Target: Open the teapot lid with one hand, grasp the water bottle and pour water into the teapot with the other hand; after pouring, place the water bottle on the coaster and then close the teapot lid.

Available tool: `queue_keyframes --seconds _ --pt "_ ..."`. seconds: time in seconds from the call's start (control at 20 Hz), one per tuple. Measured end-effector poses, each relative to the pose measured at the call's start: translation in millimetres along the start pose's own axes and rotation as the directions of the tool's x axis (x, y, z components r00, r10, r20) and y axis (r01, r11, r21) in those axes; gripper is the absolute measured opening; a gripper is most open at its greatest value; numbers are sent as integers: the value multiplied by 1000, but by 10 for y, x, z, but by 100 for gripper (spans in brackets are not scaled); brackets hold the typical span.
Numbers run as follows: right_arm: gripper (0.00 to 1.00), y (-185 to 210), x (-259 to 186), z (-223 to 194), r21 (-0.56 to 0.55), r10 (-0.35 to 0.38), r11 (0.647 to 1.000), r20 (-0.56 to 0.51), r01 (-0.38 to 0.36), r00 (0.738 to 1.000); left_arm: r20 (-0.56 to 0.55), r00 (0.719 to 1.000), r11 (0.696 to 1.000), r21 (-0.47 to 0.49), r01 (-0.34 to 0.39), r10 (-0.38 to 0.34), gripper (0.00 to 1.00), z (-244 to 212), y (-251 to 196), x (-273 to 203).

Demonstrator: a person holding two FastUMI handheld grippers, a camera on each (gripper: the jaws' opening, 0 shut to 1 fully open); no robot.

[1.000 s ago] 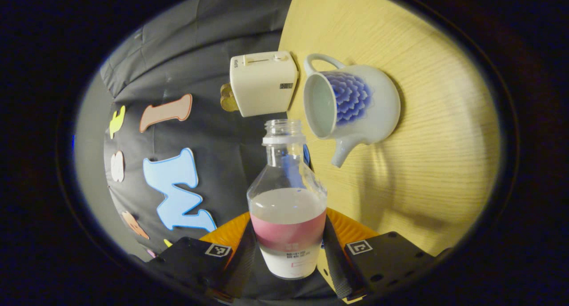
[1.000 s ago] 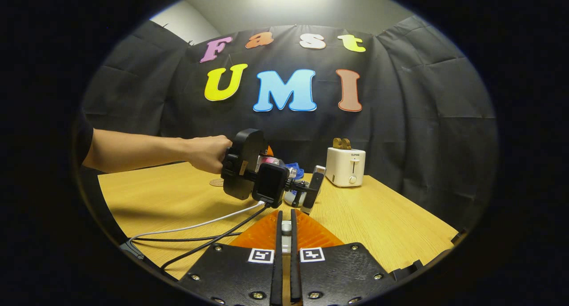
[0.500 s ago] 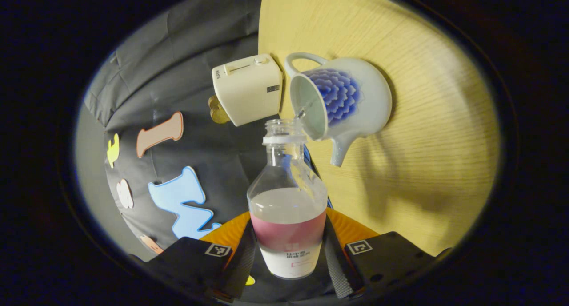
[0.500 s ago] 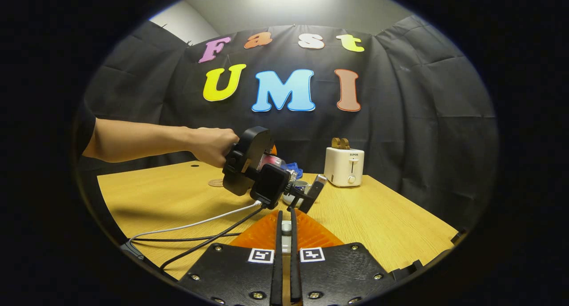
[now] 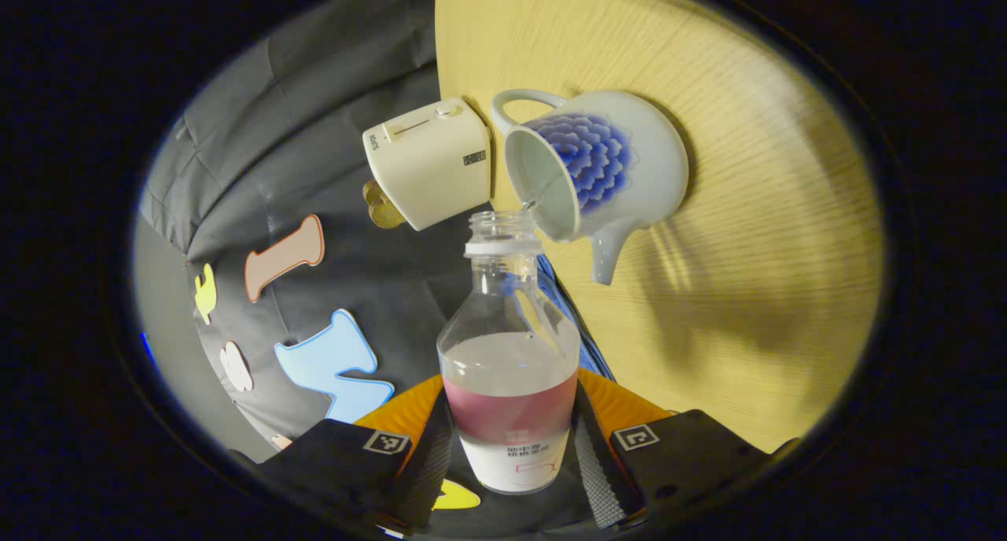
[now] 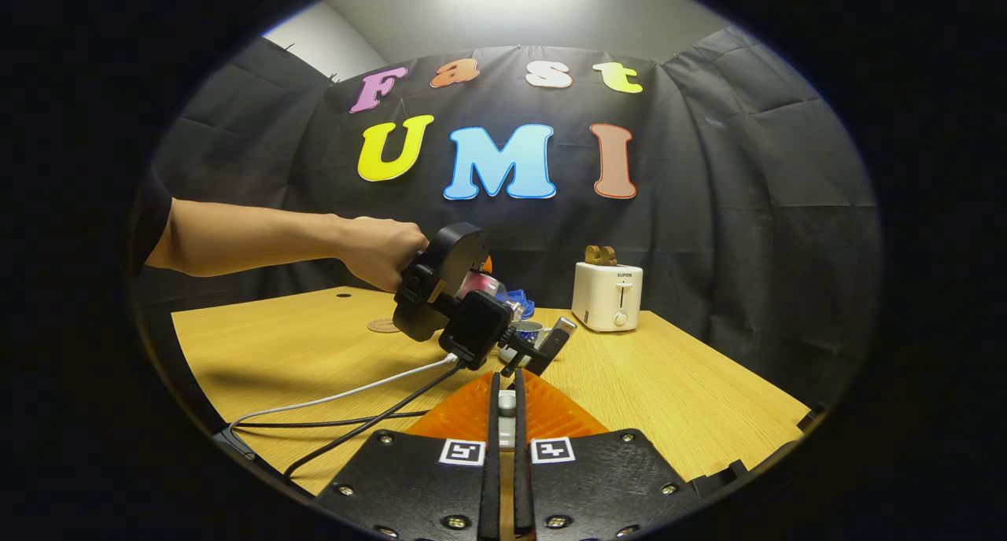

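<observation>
The left gripper point(image 5: 511, 447) clamps its jaws on the clear plastic water bottle with a pink label point(image 5: 510, 384), tipped so a thin stream runs into the open white teapot with blue flower pattern point(image 5: 594, 171) on the wooden desk point(image 5: 747, 234). The right gripper point(image 6: 503, 447) holds its jaws nearly together on a small white knob, apparently the lid point(image 6: 507, 403).

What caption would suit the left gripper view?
Left gripper tips a water bottle, pouring into the open teapot beside a toaster.

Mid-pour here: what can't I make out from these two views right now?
- Teapot water level: left gripper view, its wall hides the bottom.
- Lid knob: right gripper view, a sliver between the shut fingers.
- Coaster: right gripper view, too small for detail.
- Bottle: right gripper view, mostly behind the left gripper.
</observation>
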State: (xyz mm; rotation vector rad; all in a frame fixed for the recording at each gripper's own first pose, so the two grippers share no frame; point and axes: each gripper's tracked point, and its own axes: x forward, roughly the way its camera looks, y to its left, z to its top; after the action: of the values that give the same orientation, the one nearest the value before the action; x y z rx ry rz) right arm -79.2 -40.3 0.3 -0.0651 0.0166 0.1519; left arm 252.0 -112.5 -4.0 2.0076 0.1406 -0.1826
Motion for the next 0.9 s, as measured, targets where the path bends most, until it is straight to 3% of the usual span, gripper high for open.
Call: queue_keyframes --seconds 0.45,0.9 --pt "7 -33 0 -25 -2 -8 1000 -5 8 1000 -1 1000 997 74 -19 20 86 -4 96 8" --pt "7 -36 24 -12 3 -4 1000 -5 4 1000 6 1000 986 169 5 -6 86 28 150 5"
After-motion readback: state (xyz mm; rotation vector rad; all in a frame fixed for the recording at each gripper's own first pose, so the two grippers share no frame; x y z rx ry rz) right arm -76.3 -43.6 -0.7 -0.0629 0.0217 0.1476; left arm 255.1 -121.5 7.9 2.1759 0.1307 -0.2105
